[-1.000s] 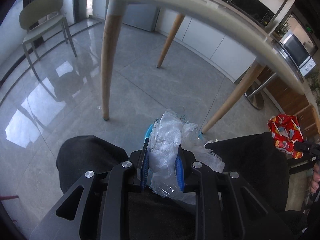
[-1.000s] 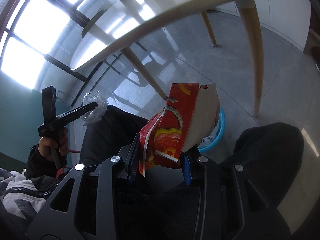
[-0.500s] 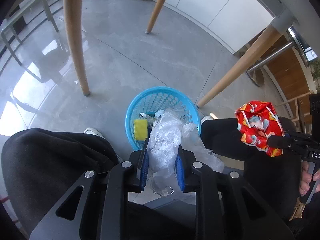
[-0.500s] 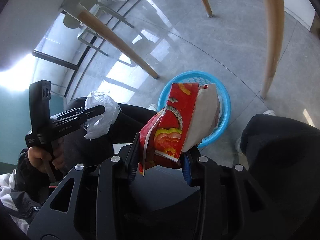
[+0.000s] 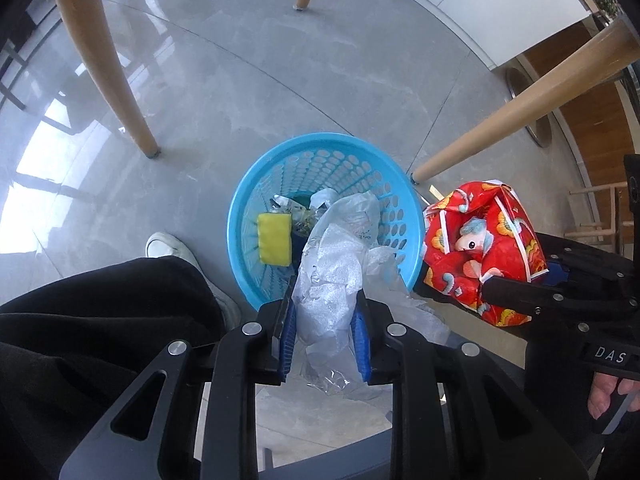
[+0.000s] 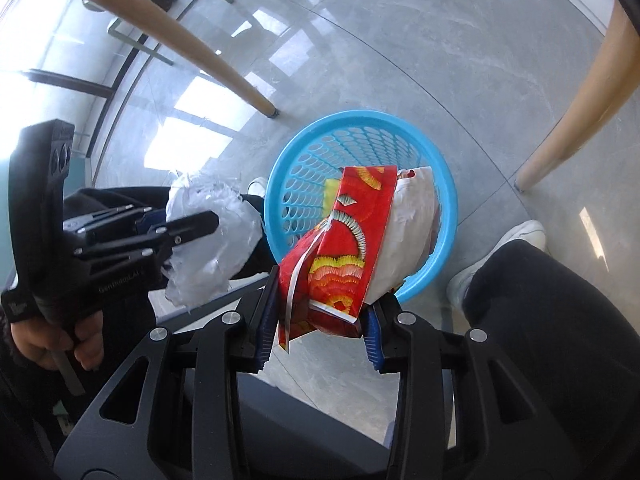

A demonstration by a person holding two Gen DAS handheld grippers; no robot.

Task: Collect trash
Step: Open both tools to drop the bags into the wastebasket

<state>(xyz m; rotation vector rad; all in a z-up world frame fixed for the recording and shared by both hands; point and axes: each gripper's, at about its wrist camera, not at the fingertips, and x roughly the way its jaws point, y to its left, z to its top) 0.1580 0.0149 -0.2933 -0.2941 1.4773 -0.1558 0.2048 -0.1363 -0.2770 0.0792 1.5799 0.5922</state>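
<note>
- Left wrist view: the left gripper (image 5: 325, 330) is clamped on a crumpled clear plastic wrapper (image 5: 336, 264), held above the near rim of the blue basket (image 5: 240, 216) on the grey floor (image 5: 248, 80).
- A yellow sponge (image 5: 274, 240) lies inside the basket.
- Right wrist view: the right gripper (image 6: 320, 334) pinches a red patterned wrapper (image 6: 340, 248) over the basket's near rim, between the person's knees.
</note>
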